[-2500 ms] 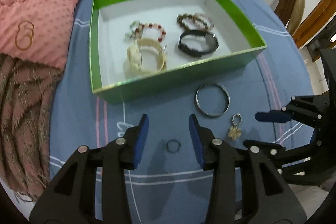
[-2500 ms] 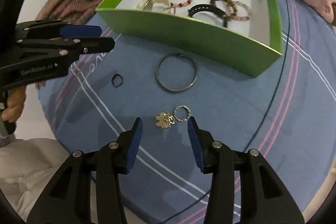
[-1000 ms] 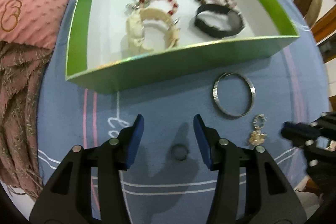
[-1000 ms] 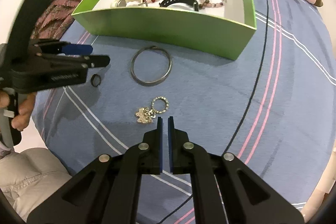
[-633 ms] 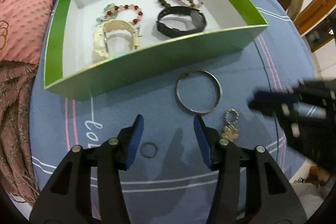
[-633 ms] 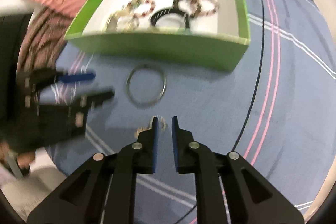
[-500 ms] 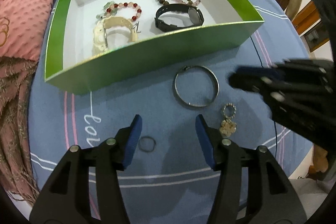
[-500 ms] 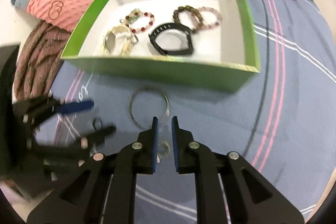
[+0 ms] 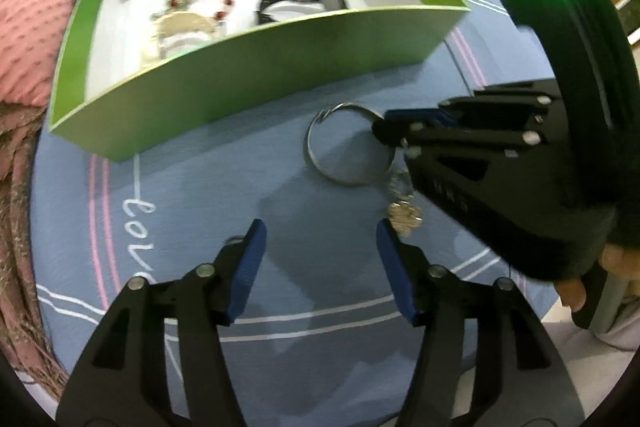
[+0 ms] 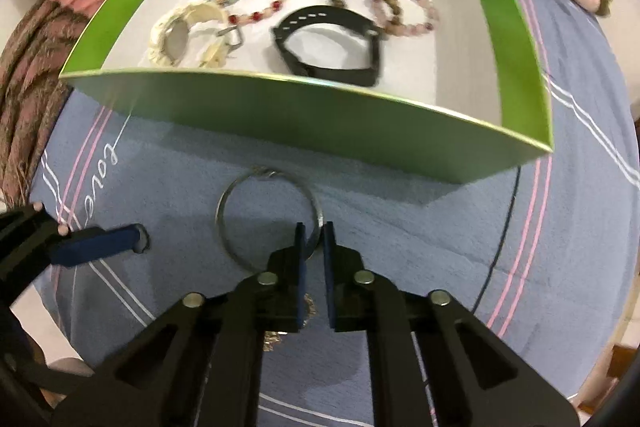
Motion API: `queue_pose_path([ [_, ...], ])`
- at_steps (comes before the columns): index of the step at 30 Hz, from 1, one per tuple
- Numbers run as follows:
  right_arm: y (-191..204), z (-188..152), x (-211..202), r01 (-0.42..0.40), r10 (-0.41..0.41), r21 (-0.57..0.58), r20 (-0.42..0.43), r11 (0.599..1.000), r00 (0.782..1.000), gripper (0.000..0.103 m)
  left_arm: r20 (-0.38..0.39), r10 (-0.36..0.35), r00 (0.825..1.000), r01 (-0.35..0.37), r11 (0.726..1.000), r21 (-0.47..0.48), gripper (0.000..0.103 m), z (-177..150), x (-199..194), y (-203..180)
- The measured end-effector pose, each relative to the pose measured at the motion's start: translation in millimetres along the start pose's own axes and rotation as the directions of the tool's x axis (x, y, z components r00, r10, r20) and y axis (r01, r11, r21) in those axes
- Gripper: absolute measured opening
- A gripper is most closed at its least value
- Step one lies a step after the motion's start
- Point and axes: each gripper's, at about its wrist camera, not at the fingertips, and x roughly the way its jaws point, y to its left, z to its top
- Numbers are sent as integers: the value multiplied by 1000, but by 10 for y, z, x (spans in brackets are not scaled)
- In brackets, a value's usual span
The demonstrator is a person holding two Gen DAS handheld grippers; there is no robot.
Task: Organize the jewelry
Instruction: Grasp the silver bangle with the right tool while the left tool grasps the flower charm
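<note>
Right tongs closed on silver bangle, pinching rim at its 4 o'clock. Bangle lies on blue sheet, just outside green box, at box's 6 o'clock. Advice: lift straight, clear near wall, release in bare corner. Left tongs open, jaws just widened, empty; small ring at one finger's tip. Sheet reads "love".

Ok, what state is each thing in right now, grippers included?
Left gripper: open, jaws just been opening, nothing between them.
Right gripper: shut on the silver bangle's rim.
Silver bangle: lying on the blue cloth, outside the box.
Small ring: on the cloth, beside a left gripper finger.
Charm: on the cloth, outside the box.
Green box: open-topped, bracelets inside.
</note>
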Motion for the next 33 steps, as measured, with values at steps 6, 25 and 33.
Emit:
queue_pose_path([
  [6, -294, -131, -45, -7, 7, 90, 10, 996, 1000, 3, -15, -48, 999, 49, 995, 86, 65, -8, 49, -256],
  [25, -505, -221, -85, -20, 17, 140, 18, 990, 1000, 3, -60, -55, 997, 63, 987, 147, 62, 106, 308, -390],
  [33, -403, -225, -81, 6, -8, 116, 18, 993, 1000, 4, -53, -16, 998, 25, 985, 169, 57, 117, 315, -478],
])
